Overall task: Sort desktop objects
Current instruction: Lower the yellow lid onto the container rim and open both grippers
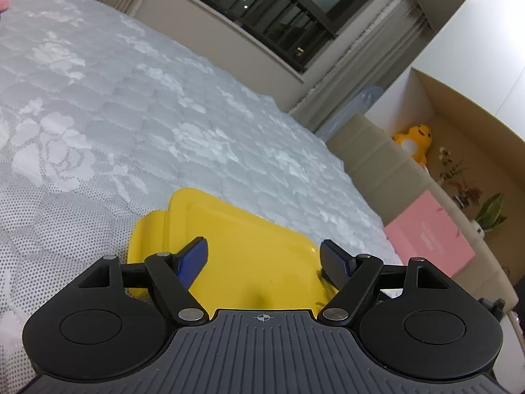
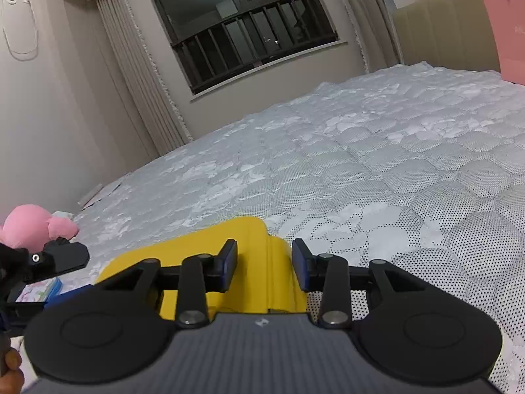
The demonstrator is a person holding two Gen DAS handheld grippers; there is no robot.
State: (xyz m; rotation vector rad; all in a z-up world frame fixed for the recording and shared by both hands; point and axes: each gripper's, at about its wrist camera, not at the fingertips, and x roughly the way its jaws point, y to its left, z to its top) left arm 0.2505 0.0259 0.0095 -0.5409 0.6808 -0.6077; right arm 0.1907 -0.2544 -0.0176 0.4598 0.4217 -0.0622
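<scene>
A yellow plastic tray [image 1: 239, 246] lies on the quilted bed in front of both grippers. My left gripper [image 1: 264, 256] is open, its blue-padded fingers spread wide above the tray's near part. In the right wrist view the same yellow tray [image 2: 262, 256] shows, and my right gripper [image 2: 264, 262] is open with its fingers either side of the tray's end handle; I cannot tell if they touch it. The left gripper's body [image 2: 59, 259] shows at the left edge of the right wrist view.
A pink plush toy [image 2: 32, 226] lies at the bed's left side. A small printed, blue-edged object [image 2: 41, 290] lies near it. A pink bag [image 1: 430, 239] leans on the beige headboard [image 1: 387, 164]. A yellow plush [image 1: 415, 139] and plants [image 1: 459, 184] sit on the shelf behind.
</scene>
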